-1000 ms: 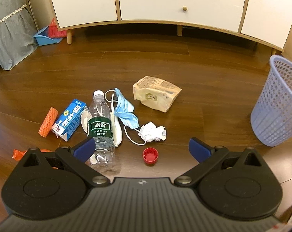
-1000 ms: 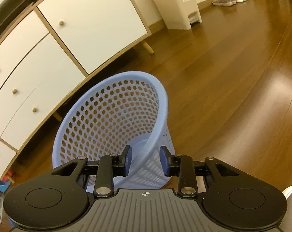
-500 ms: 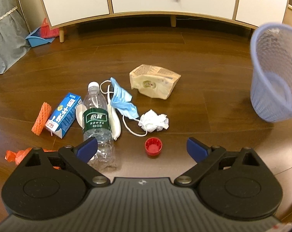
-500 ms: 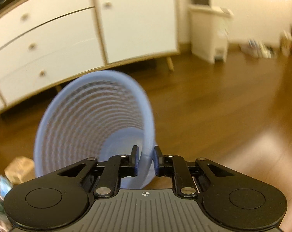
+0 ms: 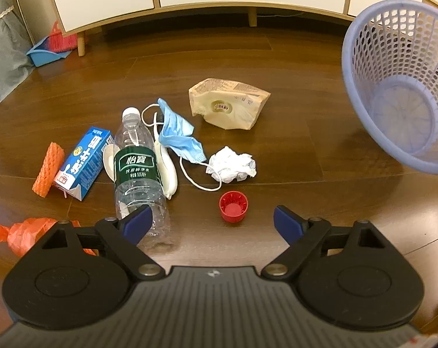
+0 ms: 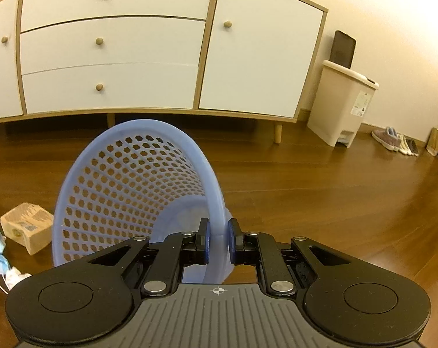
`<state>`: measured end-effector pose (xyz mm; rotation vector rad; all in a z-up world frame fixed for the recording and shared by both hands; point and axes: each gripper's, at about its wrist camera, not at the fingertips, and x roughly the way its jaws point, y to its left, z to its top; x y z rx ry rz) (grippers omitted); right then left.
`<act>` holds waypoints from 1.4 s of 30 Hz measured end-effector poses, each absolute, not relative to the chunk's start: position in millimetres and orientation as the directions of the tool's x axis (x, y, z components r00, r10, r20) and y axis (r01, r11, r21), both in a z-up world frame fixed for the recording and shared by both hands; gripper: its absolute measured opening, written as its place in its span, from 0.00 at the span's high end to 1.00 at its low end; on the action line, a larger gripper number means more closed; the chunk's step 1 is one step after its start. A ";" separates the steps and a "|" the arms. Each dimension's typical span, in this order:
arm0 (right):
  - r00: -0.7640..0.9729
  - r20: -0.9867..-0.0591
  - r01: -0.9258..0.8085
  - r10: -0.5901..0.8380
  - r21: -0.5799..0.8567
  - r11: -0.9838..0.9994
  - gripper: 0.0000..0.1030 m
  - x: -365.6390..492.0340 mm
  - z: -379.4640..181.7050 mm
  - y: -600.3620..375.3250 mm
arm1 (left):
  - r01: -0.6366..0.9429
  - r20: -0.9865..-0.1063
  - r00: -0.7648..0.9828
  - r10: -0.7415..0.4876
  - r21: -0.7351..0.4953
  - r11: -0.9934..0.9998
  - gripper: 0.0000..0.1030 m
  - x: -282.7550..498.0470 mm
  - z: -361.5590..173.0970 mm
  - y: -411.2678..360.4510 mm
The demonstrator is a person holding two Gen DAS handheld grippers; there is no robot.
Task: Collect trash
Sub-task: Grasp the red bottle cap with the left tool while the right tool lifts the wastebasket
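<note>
Trash lies on the wooden floor in the left wrist view: a clear water bottle (image 5: 139, 171), a blue milk carton (image 5: 84, 162), an orange foam net (image 5: 48, 169), a blue face mask (image 5: 178, 134), a crumpled tissue (image 5: 232, 168), a red cap (image 5: 233, 206), a tan paper bag (image 5: 229, 103) and an orange plastic bag (image 5: 21, 235). My left gripper (image 5: 213, 223) hangs open just above the red cap. My right gripper (image 6: 218, 239) is shut on the rim of the lavender mesh basket (image 6: 126, 191), which is tilted with its mouth toward the trash (image 5: 398, 81).
A white sideboard on wooden legs (image 6: 117, 58) runs along the back wall. A beige pedal bin (image 6: 343, 104) and shoes (image 6: 392, 142) stand at the right. A blue dustpan with a red brush (image 5: 52, 49) and grey fabric (image 5: 1, 58) sit at the far left.
My right gripper closed on the basket's rim, lifted it and tipped it toward the trash pile. The left gripper moved slightly forward and down toward the red cap, still open.
</note>
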<state>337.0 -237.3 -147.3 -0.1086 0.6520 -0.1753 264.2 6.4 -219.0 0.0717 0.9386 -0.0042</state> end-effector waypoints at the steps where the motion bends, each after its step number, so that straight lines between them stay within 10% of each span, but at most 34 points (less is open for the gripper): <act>1: 0.779 -0.594 0.130 -0.199 -0.158 0.979 0.91 341.3 -146.3 -239.5 | 0.033 -0.807 0.590 0.031 0.062 0.998 0.17 265.2 -220.6 8.0; 20: 0.780 -0.590 0.152 -0.206 -0.141 0.978 0.91 352.3 -138.8 -218.4 | -0.094 -0.835 0.540 0.104 0.063 0.994 0.24 304.1 -237.8 73.3; 36: 0.779 -0.595 0.161 -0.197 -0.113 0.980 0.91 343.6 -134.5 -226.9 | 0.174 -0.863 0.503 -0.044 0.051 0.983 0.33 316.0 -278.9 5.5; 42: 0.777 -0.598 0.158 -0.195 -0.114 0.981 0.91 341.9 -134.1 -226.1 | 0.197 -0.881 0.469 -0.058 0.041 0.980 0.50 323.3 -295.2 -4.3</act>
